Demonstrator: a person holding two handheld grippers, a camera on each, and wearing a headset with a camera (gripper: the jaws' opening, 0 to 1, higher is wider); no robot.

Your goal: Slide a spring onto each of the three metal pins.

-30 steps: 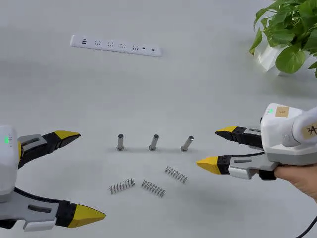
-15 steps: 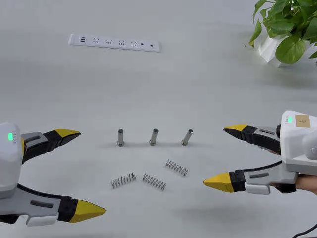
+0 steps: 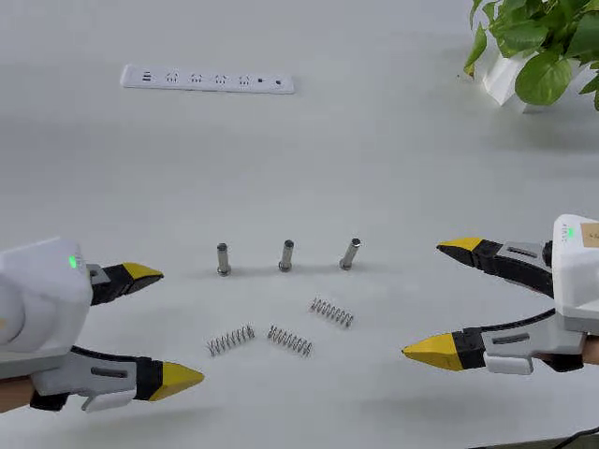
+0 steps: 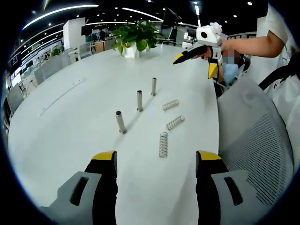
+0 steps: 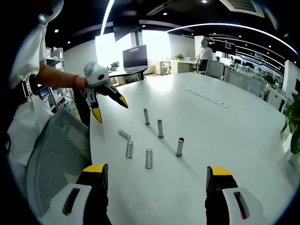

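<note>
Both pairs of yellow-tipped jaws are gaping wide and holding nothing. The left gripper (image 3: 173, 325) and right gripper (image 3: 429, 297) are flanking three small coiled steel springs (image 3: 289, 341), which are lying loose just nearer than three upright grey metal pins (image 3: 286, 255). I'd be pinching one spring gently, keeping its bore lined up with a pin.

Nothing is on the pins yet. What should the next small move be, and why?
Probably lower the right tongs onto the nearest spring, the rightmost one, and close on it. The right tongs and the left tongs are both open and empty, all three springs lie flat on the table, and the three pins stand bare.
</note>
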